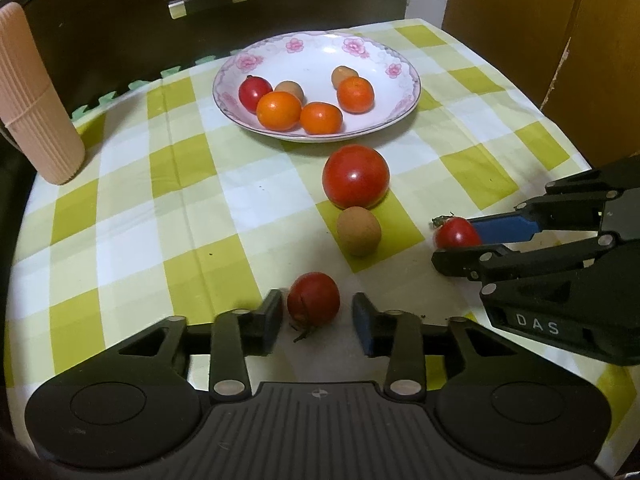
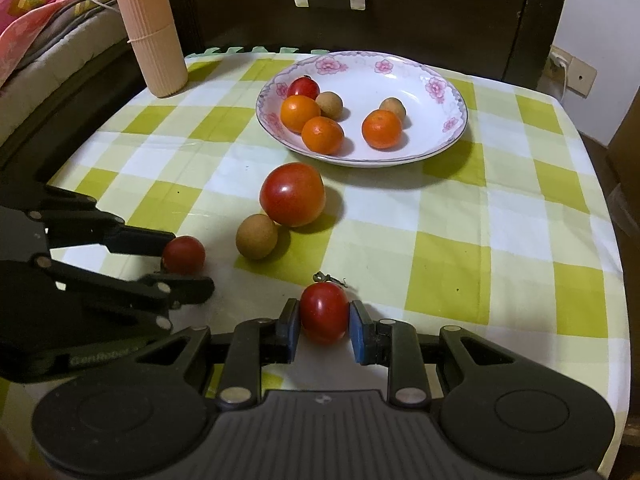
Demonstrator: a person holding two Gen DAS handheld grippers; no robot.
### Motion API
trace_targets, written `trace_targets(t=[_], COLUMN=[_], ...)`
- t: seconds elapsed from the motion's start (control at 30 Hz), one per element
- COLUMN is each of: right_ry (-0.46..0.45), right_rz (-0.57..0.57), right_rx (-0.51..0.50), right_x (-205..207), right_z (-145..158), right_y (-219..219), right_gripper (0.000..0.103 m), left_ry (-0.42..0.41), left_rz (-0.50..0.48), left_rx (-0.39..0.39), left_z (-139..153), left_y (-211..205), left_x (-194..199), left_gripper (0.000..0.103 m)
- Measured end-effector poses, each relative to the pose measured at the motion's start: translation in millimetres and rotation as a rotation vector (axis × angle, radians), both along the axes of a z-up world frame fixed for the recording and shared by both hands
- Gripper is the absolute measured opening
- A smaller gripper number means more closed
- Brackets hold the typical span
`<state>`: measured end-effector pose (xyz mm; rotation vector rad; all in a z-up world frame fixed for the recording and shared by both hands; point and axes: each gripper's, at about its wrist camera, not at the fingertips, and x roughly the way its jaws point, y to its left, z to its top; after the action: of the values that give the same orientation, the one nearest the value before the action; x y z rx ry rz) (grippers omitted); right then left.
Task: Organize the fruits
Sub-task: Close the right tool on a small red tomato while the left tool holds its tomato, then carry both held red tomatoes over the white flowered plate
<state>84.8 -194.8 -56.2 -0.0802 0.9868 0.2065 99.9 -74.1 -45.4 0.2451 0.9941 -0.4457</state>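
Right wrist: right gripper (image 2: 324, 330) fingers clamped on small tomato (image 2: 324, 312); left gripper (image 1: 316, 318) fingers wide around another.

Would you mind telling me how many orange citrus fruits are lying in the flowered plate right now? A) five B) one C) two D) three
D: three orange citrus fruits lie in the flowered plate, alongside one small red tomato and two brown round fruits.
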Motion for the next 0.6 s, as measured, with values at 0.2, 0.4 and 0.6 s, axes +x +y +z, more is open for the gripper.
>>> trace_targets(t=[0.2,0.4,0.6], right_ry=[0.001,-0.004,0.000], right_rz=[-0.002,-0.016,-0.009], right_rx=[0.005,0.003,0.000], right_x=[0.0,2.2,2.7], right_z=[0.2,0.3,1.1], right_y=[-0.7,-2.0,0.9], right_gripper=[0.026,0.026,0.025], left_ry=[0.000,-0.008,-0.005], left_rz=[0.011,0.019,0.014], left_rx=[-0.003,0.000,0.004], left_z=[-0.6,-0.2,2.1], left_y=[-0.2,-0.5,-1.2], left_x=[1.6,3.0,4.3], left_gripper=[0.057,0.049,0.035])
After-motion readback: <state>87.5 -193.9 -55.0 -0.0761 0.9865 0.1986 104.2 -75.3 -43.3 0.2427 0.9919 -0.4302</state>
